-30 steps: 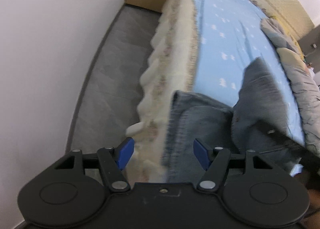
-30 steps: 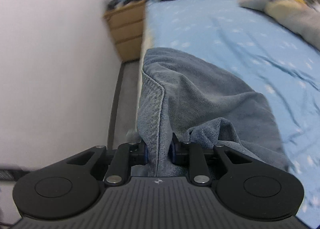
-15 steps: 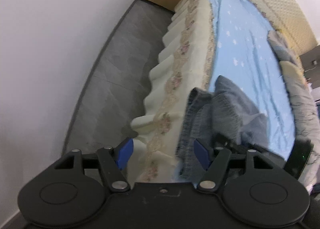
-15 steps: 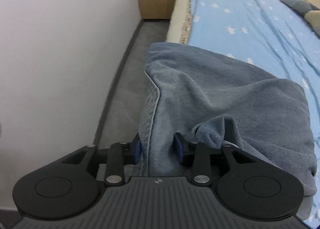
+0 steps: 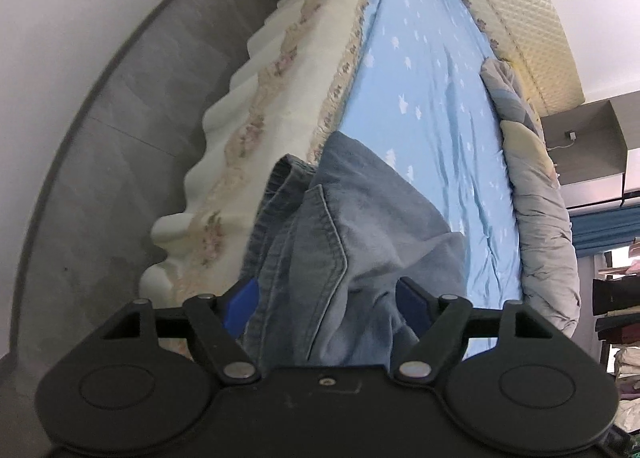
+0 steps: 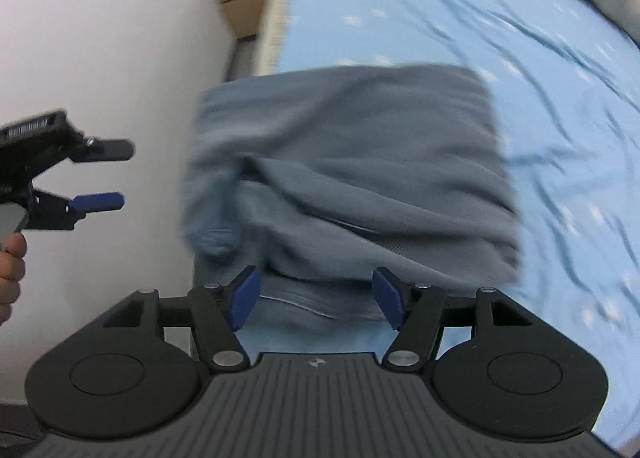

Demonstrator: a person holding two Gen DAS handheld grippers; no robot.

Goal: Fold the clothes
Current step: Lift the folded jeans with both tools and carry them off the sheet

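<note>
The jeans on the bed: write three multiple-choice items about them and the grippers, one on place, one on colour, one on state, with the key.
1. Where do the jeans lie?
A. on the floor
B. at the bed's edge by the wall
C. on the grey quilt

2. What colour is the sheet?
A. light blue with white marks
B. plain white
C. green stripes

3. How does the right gripper stand?
A. shut on the jeans
B. shut on nothing
C. open

Key: B, the denim lies on the sheet at the bed's side, partly over the frilled skirt above the floor. A, the sheet is pale blue with small white shapes. C, its blue pads stand apart with no cloth pinched; its jaws have just been opening. The left gripper is open too, with denim between its pads.
</note>
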